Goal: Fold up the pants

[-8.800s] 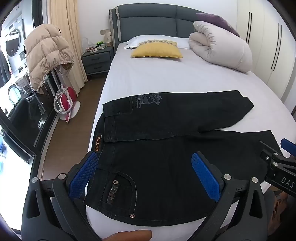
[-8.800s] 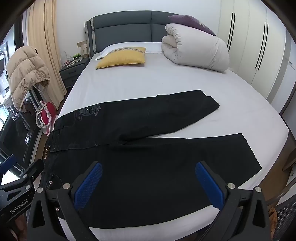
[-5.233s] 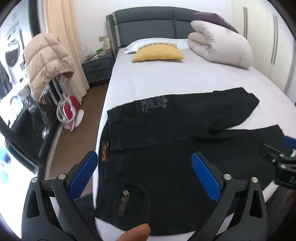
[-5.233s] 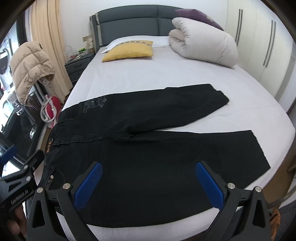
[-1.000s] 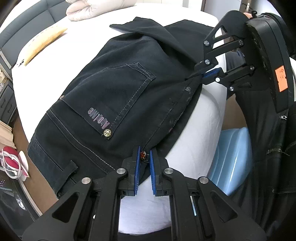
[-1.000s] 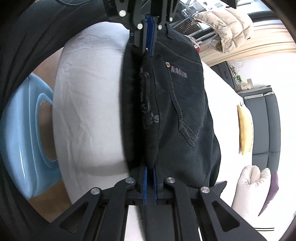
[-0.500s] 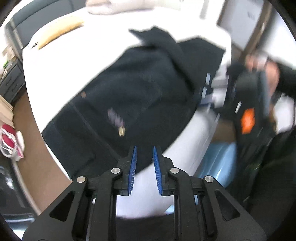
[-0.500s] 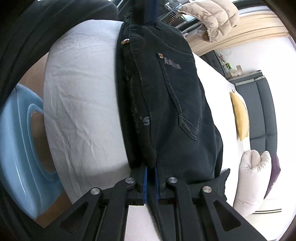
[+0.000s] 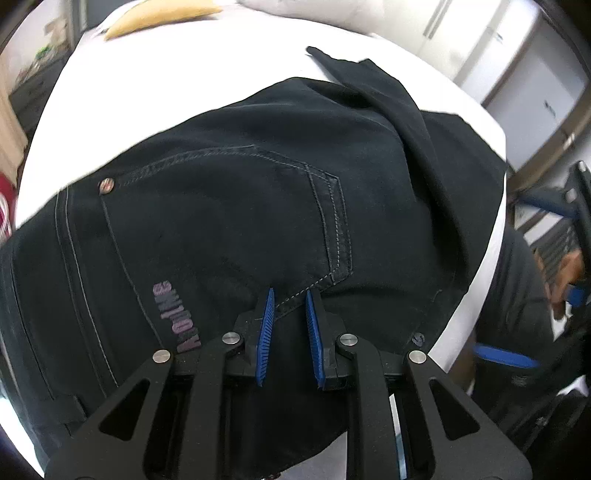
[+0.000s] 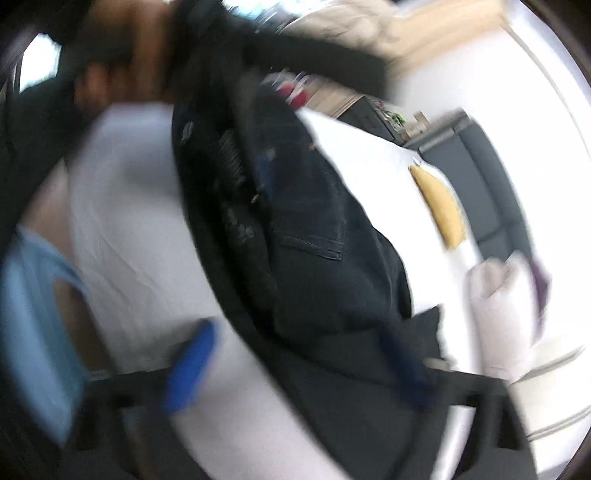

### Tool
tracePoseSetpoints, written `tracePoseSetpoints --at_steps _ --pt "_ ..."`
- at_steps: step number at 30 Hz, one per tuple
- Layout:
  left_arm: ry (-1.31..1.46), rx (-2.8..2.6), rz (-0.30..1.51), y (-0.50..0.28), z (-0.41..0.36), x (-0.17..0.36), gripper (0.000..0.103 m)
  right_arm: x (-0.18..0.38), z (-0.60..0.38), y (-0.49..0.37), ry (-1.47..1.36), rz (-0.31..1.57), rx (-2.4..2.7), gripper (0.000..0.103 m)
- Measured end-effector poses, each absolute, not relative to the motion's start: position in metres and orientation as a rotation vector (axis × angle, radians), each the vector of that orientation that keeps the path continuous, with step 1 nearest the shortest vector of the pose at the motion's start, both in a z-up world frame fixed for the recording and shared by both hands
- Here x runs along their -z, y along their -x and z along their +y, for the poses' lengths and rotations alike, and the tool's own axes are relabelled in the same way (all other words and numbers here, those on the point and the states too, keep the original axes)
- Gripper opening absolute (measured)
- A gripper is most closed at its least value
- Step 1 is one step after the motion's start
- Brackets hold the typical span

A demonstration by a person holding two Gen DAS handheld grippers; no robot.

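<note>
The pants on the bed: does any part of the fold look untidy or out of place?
Yes. The pants lie folded in half, but one leg end is twisted and sticks out past the other near the far corner, so the edges do not line up.

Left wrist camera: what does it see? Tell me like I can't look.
Black pants lie folded on a white bed, back pocket facing up. The left hand-held gripper hovers just above them, slightly open and gripping nothing. A yellow pillow sits far behind.
</note>
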State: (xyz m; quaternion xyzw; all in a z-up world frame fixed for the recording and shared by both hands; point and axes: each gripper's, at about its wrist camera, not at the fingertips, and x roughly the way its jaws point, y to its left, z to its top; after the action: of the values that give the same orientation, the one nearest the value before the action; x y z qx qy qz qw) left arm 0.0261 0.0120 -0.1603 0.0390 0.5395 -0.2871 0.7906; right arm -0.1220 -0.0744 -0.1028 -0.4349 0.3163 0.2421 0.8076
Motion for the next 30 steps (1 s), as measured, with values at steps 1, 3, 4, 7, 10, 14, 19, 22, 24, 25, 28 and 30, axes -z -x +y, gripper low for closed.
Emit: tracePoseSetpoints --at_steps 1,3,4,7,10,14,19,22,24,25,28,30 --pt "-0.064 0.614 1.164 -0.028 0.013 0.161 0.017 0.087 -0.088 0.117 0.817 0.682 -0.510 0.100" --pt "-0.048 0.604 1.169 -0.028 0.009 0.162 0.017 0.062 -0.119 0.088 0.606 0.754 -0.451 0.098" --pt "-0.041 0.597 1.171 -0.029 0.009 0.162 0.017 0.053 -0.133 0.070 0.534 0.776 -0.414 0.096" --pt "-0.036 0.579 1.174 -0.030 0.007 0.162 0.017 0.026 -0.179 -0.005 0.313 0.819 -0.237 0.091" --pt "-0.030 0.570 1.171 -0.032 0.005 0.160 0.017 0.022 -0.216 -0.091 0.162 0.869 -0.049 0.089" --pt "-0.014 0.561 1.165 -0.024 0.013 0.171 0.017 0.052 -0.244 -0.202 0.000 1.005 0.096 0.074" --pt "0.001 0.558 1.168 -0.022 0.017 0.171 0.017 0.111 -0.257 -0.284 -0.054 1.147 0.267 0.072" --pt "0.020 0.564 1.174 -0.022 0.026 0.169 0.017 0.146 -0.267 -0.303 -0.116 1.243 0.327 0.072" --pt "0.026 0.570 1.178 -0.024 0.032 0.168 0.017 0.155 -0.269 -0.305 -0.133 1.239 0.324 0.072" --pt "0.028 0.571 1.179 -0.025 0.032 0.168 0.017 0.154 -0.269 -0.305 -0.130 1.220 0.313 0.061" --pt "0.020 0.571 1.177 -0.026 0.033 0.170 0.017 0.146 -0.278 -0.299 -0.176 1.205 0.275 0.006" --pt "0.013 0.567 1.176 -0.026 0.031 0.169 0.017 0.138 -0.291 -0.291 -0.251 1.188 0.271 0.006"
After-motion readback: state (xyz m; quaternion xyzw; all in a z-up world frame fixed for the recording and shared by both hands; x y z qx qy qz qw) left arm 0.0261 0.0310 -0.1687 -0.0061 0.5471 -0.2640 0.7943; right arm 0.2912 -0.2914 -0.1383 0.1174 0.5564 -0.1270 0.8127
